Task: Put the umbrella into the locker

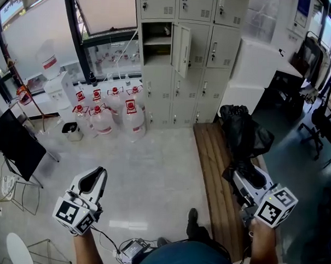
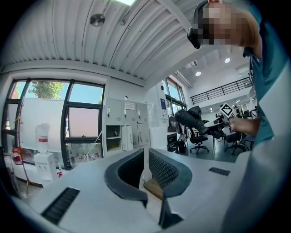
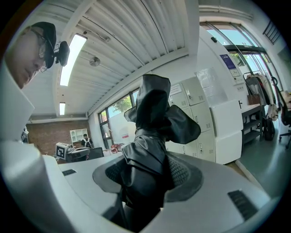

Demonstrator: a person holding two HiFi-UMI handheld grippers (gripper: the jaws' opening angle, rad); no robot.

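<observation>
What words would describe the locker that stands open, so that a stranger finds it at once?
Look at the wall of grey lockers beside the big window. In the column nearest the window, the open locker shows a shelf inside. Its door alone swings outward; all others are shut.

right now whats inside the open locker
One shelf crosses the open locker; nothing shows on it. Its floor and back are too dim and small to tell.
</observation>
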